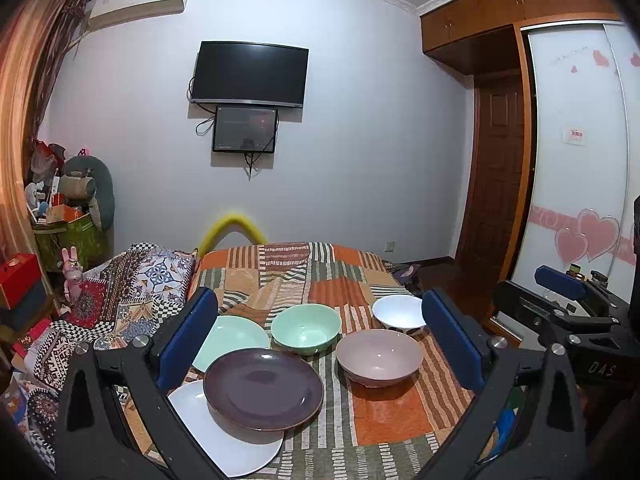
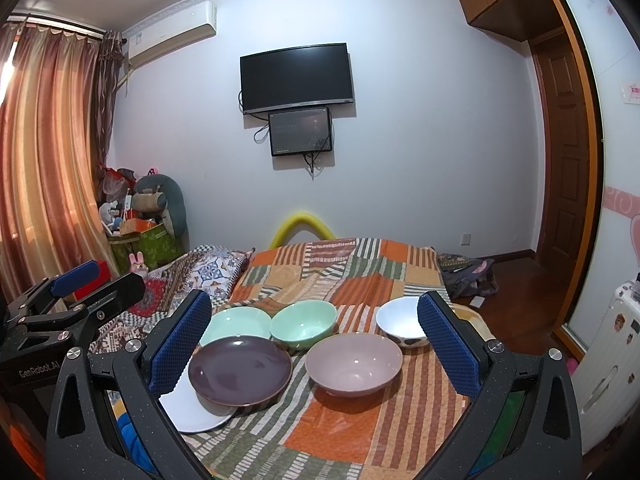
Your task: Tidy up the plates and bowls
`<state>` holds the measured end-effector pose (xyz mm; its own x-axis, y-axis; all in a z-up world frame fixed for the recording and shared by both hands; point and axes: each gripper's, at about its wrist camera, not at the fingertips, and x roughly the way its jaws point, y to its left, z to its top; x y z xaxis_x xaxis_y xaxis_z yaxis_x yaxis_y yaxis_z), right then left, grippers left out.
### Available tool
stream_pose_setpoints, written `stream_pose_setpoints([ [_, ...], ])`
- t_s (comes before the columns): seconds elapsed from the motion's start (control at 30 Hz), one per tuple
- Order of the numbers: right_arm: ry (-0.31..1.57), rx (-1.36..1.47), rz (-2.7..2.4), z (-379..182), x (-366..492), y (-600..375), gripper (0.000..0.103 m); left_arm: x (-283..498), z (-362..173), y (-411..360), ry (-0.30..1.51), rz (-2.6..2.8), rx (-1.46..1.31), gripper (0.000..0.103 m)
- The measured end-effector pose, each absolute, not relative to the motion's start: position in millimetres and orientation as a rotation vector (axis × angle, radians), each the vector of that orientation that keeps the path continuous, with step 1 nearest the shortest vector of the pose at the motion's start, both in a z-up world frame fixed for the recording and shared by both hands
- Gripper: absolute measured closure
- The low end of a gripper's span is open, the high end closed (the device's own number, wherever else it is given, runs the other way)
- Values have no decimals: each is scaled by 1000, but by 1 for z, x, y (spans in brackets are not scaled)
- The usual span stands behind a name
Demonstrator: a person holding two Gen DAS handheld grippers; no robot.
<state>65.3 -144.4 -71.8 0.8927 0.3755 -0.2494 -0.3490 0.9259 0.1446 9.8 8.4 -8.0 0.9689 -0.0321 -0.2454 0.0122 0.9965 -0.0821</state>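
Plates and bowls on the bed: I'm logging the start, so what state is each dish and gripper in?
Purple plate: upright, overlapping white plate.
Green plate: flat, empty.
Green bowl: upright, empty.
Pink bowl: upright, empty.
White bowl: upright, empty.
Left gripper: open.
Right gripper: open.

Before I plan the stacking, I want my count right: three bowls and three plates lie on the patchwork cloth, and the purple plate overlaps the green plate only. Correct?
Not quite. In the left wrist view the purple plate overlaps the white plate at its near edge as well as the green plate. The rest stands: three plates, plus the green bowl, pink bowl and white bowl, on the patchwork cloth.
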Motion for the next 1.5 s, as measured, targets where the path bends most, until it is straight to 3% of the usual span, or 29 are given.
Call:
stream_pose_setpoints([
  [0.47, 349, 83, 412, -95, 89, -131, 0, 35, -36, 29, 336, -17, -80, 0],
  [0.83, 477, 31, 442, -131, 120, -102, 0, 65, -91, 82, 478, 75, -110, 0],
  [0.93, 543, 48, 446, -142, 135, -96, 1, 74, -107, 101, 519, 100, -144, 5],
  [1.3, 736, 56, 489, -186, 173, -66, 35, 118, -156, 153, 652, 179, -185, 25],
  [1.5, 805, 15, 488, -206, 185, -49, 39, 141, -178, 165, 716, 160, -197, 31],
])
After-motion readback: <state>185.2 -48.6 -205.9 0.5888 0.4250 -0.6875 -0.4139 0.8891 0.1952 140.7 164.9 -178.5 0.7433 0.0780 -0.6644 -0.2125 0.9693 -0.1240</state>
